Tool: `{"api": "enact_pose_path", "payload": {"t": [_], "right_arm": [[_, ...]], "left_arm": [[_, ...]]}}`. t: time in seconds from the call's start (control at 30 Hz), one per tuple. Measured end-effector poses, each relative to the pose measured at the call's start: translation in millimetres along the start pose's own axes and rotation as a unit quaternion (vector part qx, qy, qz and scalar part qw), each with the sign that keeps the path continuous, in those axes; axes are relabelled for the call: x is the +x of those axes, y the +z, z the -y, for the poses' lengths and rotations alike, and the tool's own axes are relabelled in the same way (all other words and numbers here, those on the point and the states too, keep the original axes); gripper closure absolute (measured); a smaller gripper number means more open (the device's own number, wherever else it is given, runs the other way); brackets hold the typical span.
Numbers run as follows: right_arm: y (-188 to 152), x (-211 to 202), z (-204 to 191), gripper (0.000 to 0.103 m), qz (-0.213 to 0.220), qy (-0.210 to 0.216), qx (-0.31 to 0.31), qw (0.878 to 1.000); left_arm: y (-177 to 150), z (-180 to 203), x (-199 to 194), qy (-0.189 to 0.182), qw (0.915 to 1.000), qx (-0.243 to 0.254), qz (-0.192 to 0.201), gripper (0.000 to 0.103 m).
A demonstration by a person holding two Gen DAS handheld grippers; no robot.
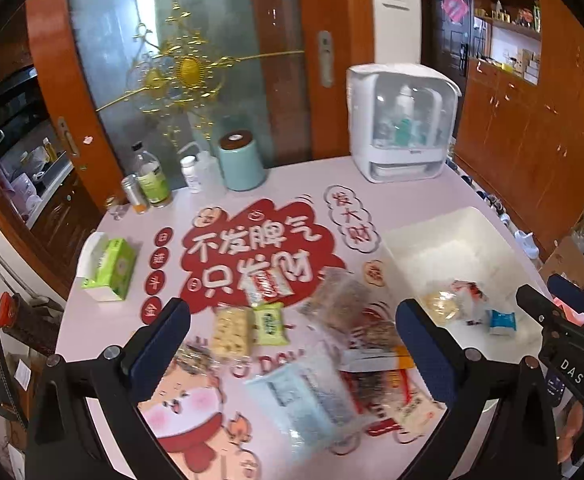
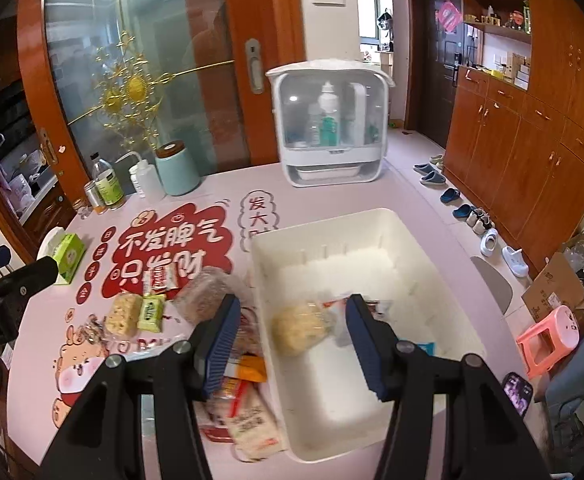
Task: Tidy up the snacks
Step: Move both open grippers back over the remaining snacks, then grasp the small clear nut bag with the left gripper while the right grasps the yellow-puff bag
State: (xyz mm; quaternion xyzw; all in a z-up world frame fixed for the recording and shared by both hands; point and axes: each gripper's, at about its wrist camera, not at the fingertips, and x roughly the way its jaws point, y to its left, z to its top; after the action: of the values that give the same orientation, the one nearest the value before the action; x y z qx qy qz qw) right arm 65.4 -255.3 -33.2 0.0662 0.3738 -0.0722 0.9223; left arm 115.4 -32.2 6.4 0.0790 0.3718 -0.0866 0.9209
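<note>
Wrapped snacks scattered on pink printed tabletop, white rectangular plastic bin holding several, left gripper released and empty, right gripper likewise.

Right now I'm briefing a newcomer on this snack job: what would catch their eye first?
The big red sticker with white characters in the middle of the pink table. Next, the white bin at the right, already holding a few snacks, with loose packets scattered left of it. Behind stands a white clear-fronted cabinet of bottles.
</note>
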Motion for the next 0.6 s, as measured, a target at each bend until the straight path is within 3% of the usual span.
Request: {"api": "enact_pose_path", "payload": {"t": [0.33,0.6], "right_arm": [[18,14,-66,0.047,-0.030,0.014,0.007,0.999],[36,41,-117,0.047,-0.039,0.017,-0.023,0.999]], "left_arm": [[-7,-92,22,0.021,0.9996,0.007,0.017,0.001],[-16,-160,62,0.034,0.9990,-0.026,-0.009,0.001]]}}
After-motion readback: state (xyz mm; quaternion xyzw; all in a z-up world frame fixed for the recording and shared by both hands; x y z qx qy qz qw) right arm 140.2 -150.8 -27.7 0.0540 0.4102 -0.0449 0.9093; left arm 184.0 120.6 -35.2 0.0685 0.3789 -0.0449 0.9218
